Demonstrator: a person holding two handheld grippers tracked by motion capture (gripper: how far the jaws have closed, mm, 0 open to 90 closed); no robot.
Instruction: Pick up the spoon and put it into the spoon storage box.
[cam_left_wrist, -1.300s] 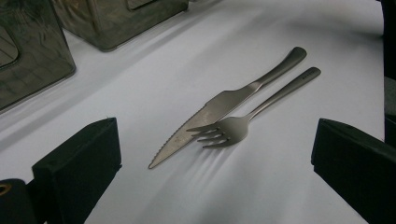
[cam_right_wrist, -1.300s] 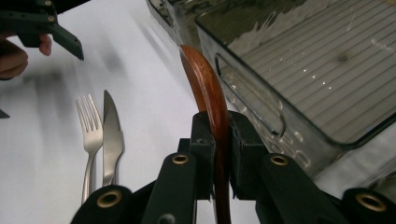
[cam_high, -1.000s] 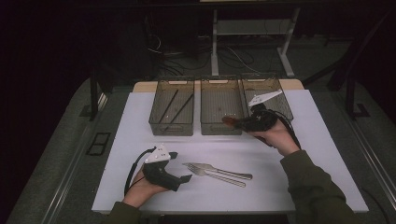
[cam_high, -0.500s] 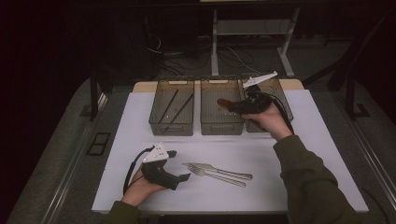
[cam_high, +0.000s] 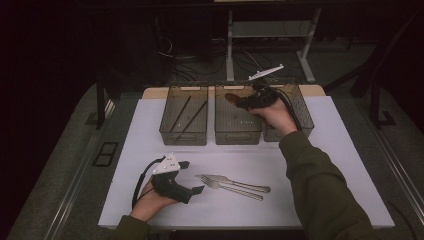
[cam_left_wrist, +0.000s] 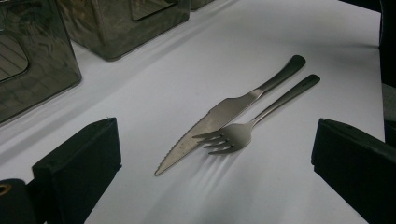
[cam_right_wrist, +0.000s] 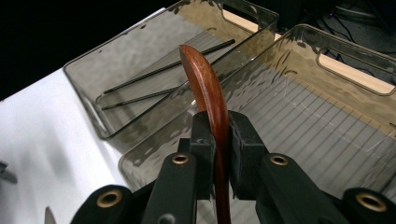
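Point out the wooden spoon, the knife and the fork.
wooden spoon (cam_right_wrist: 205, 79), right gripper view, on its curved brown end above the jaws.
knife (cam_left_wrist: 219, 116), left gripper view, on the serrated blade.
fork (cam_left_wrist: 236, 135), left gripper view, at the tines' base.

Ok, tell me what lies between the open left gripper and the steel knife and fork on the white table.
Nothing: bare white table between the left gripper and the knife and fork, in the left gripper view.

Knife (cam_left_wrist: 219, 122), fork (cam_left_wrist: 243, 130), perhaps chopsticks (cam_right_wrist: 163, 81).
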